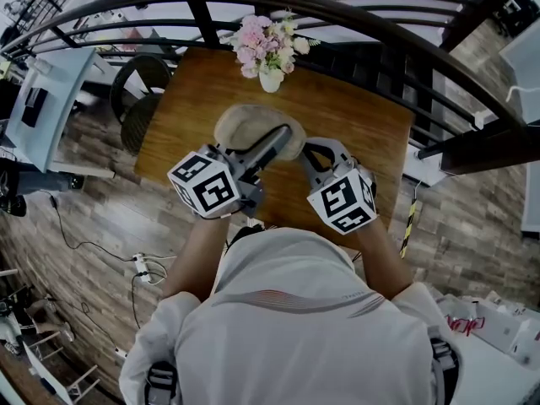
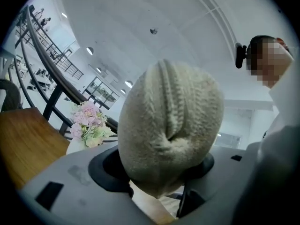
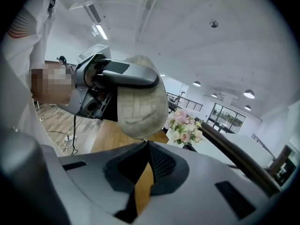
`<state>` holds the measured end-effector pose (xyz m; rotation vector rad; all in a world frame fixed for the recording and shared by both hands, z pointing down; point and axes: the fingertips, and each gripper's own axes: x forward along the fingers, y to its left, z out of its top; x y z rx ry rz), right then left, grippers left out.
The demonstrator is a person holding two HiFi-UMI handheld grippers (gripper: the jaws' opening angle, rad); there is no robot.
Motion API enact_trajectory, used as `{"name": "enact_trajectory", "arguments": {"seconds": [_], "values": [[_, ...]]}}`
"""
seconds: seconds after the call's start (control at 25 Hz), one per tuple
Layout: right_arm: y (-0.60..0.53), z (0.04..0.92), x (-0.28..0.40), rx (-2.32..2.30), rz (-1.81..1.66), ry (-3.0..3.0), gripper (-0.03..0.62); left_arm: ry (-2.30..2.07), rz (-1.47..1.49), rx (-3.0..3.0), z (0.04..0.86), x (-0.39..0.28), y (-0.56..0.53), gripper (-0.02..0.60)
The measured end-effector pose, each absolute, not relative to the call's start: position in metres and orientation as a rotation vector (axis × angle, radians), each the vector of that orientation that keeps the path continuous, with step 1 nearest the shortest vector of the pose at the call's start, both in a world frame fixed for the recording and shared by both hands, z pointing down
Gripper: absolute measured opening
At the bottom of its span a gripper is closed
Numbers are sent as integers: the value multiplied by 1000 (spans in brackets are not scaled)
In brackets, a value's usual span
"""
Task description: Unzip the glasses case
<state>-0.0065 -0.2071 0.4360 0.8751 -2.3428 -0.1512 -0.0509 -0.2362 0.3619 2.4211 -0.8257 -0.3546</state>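
Observation:
A fuzzy beige glasses case (image 1: 245,129) is held above the wooden table (image 1: 354,125). My left gripper (image 1: 283,137) is shut on it, jaws spread wide around its body. In the left gripper view the case (image 2: 171,125) stands up between the jaws of that gripper (image 2: 159,186), its seam facing the camera. My right gripper (image 1: 305,152) comes in from the right at the case's near end. In the right gripper view that gripper (image 3: 146,143) is shut, tips meeting on a small zipper pull just under the case (image 3: 140,111). The left gripper (image 3: 126,76) clamps the case from the left there.
A white vase of pink flowers (image 1: 270,53) stands at the table's far edge. A dark curved railing (image 1: 337,15) runs beyond it. A round dark chair (image 1: 139,91) sits left of the table. Cables and a power strip (image 1: 142,267) lie on the wood floor.

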Motion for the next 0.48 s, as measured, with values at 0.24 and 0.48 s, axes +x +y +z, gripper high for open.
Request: {"name": "enact_trajectory", "arguments": {"seconds": [0.24, 0.48], "values": [[-214, 430, 2, 915, -293, -2275, 48, -791, -306, 2410, 370, -49, -231, 285], [-214, 428, 2, 862, -452, -2215, 49, -689, -174, 2460, 381, -43, -222, 285]]}}
